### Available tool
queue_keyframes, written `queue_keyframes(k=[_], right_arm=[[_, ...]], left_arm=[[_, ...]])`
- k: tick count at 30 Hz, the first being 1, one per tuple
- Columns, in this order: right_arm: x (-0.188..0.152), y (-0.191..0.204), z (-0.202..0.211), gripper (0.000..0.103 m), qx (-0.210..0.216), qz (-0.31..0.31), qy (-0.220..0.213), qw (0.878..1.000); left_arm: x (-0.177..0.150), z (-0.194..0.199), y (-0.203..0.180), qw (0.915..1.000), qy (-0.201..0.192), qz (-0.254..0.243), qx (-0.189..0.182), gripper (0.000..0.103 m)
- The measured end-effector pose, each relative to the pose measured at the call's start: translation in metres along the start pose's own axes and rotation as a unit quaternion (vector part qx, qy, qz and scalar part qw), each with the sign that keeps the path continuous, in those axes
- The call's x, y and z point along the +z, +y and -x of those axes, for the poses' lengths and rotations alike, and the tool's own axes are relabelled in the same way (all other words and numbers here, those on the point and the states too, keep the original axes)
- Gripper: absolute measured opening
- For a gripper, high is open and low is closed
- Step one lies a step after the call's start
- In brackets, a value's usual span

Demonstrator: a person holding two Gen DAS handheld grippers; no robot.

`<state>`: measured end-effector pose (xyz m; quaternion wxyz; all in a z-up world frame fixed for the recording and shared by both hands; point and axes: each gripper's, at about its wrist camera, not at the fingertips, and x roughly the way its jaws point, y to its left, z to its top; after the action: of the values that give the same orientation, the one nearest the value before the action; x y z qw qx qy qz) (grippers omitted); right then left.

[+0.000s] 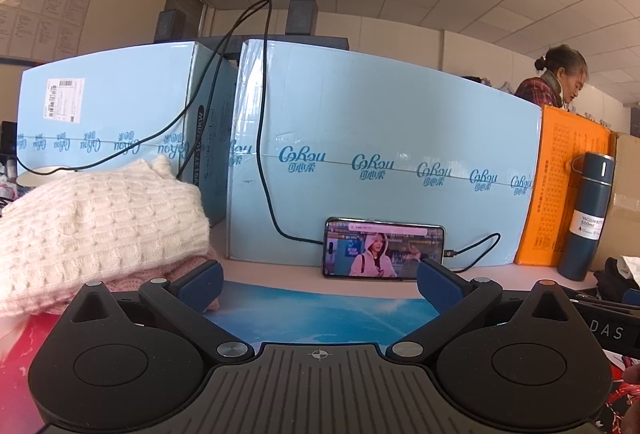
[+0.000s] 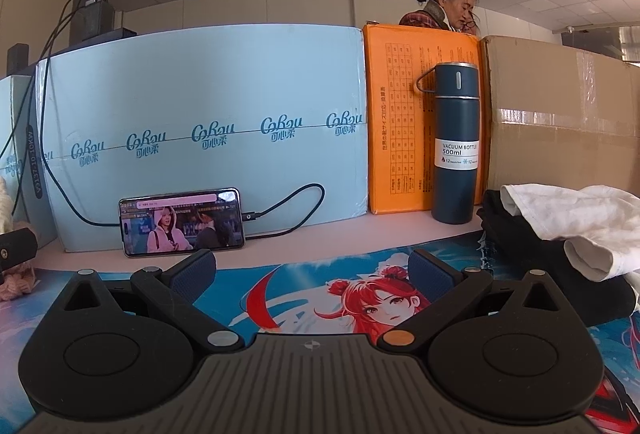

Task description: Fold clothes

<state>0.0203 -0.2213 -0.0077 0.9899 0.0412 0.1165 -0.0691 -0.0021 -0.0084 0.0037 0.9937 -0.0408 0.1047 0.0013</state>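
A cream cable-knit sweater (image 1: pixel 96 222) lies folded on a pink knit garment (image 1: pixel 168 276) at the left of the left wrist view. My left gripper (image 1: pixel 320 286) is open and empty, low over the printed mat (image 1: pixel 320 308), just right of that pile. My right gripper (image 2: pixel 314 270) is open and empty above the mat's anime picture (image 2: pixel 372 302). A white garment (image 2: pixel 576 230) lies crumpled on black clothes (image 2: pixel 532 254) just right of the right gripper. The pink knit also shows at the left edge of the right wrist view (image 2: pixel 14 284).
Light blue cartons (image 1: pixel 380 153) stand as a wall behind the mat, then an orange box (image 2: pixel 412 121) and a brown carton (image 2: pixel 560 113). A phone (image 2: pixel 182 222) on a charging cable leans on the blue carton. A dark blue vacuum bottle (image 2: pixel 456 145) stands by the orange box. A person (image 2: pixel 448 5) is behind the boxes.
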Motion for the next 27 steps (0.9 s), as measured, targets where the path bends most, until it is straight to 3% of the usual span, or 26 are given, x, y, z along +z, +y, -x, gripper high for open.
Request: queue_keyframes(k=[6, 9, 27], right_arm=[[-0.002, -0.001, -0.004, 0.103, 0.003, -0.001, 0.009, 1.000], [-0.001, 0.000, -0.005, 0.103, 0.003, 0.000, 0.013, 1.000], [-0.002, 0.000, -0.005, 0.103, 0.003, 0.005, 0.019, 1.000]], left_arm=[[0.000, -0.001, -0.022, 0.9999, 0.003, -0.002, 0.012, 0.103], [-0.002, -0.001, -0.001, 1.0000, 0.000, 0.001, -0.003, 0.103], [-0.006, -0.002, -0.005, 0.9998, 0.011, -0.009, -0.011, 0.103]])
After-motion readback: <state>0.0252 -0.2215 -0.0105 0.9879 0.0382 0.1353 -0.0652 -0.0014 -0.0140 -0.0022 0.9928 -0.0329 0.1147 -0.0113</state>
